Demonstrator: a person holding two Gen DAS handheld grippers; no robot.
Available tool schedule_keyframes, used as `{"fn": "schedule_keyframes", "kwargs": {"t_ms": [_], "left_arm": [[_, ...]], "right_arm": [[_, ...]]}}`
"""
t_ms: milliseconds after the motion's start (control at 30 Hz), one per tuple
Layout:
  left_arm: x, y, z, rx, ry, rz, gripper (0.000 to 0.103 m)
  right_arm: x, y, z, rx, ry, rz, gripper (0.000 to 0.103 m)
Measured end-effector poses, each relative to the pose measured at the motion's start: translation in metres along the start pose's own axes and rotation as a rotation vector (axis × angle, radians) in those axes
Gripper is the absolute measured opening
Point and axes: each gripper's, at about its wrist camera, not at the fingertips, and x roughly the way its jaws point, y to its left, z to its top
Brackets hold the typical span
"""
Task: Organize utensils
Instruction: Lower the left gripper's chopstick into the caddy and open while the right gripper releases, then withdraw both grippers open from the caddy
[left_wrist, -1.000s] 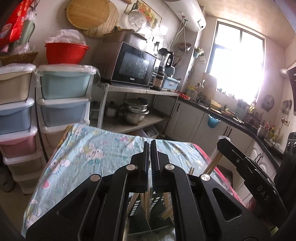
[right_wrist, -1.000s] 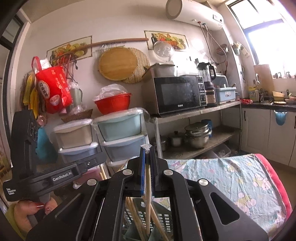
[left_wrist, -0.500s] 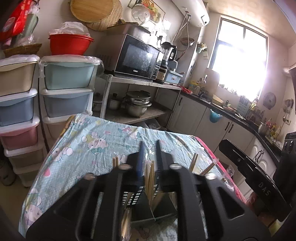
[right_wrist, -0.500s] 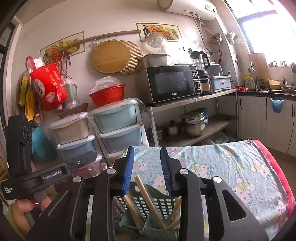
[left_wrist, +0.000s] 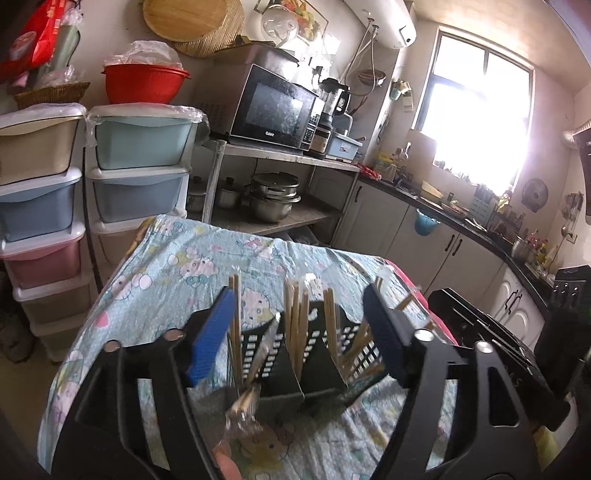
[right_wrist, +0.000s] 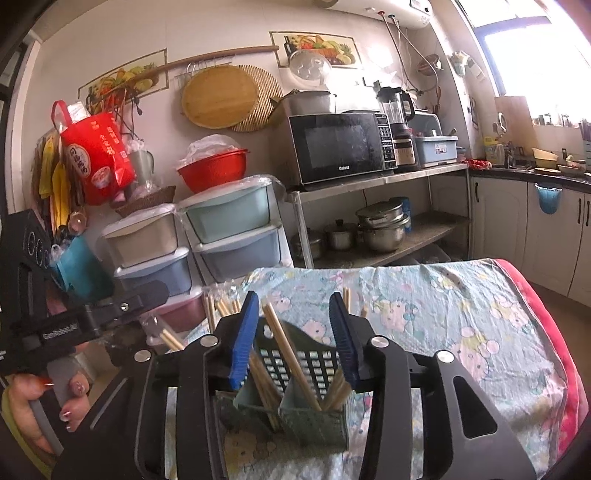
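Both grippers, left (left_wrist: 299, 325) and right (right_wrist: 293, 338), are opening, holding nothing. Chopsticks (right_wrist: 290, 350) stand upright in the holder (right_wrist: 314, 417) directly below them, near the desk's (right_wrist: 461, 314) front edge.

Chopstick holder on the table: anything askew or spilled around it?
Nothing spilled that I can see. The chopsticks stand in the green holder but lean at crossed angles rather than upright. Both tools, left and right, are opening, pads clear of the sticks.
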Motion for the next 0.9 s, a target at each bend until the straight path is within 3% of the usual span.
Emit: {"fn": "schedule_keyframes", "kwargs": {"t_ms": [133, 300, 767, 900], "left_arm": [[-0.009, -0.003, -0.008, 0.003, 0.01, -0.005, 0.08], [-0.015, -0.005, -0.021, 0.008, 0.033, -0.009, 0.092], [-0.027, -0.002, -0.066, -0.014, 0.093, 0.01, 0.092], [-0.032, 0.0, -0.075, -0.022, 0.057, 0.022, 0.092]], "right_arm": [[-0.009, -0.001, -0.007, 0.002, 0.013, -0.001, 0.045], [-0.019, -0.003, -0.015, 0.007, 0.027, -0.003, 0.058], [-0.038, -0.004, -0.05, -0.007, 0.107, 0.003, 0.08], [-0.042, -0.005, -0.061, -0.008, 0.117, -0.005, 0.083]]}}
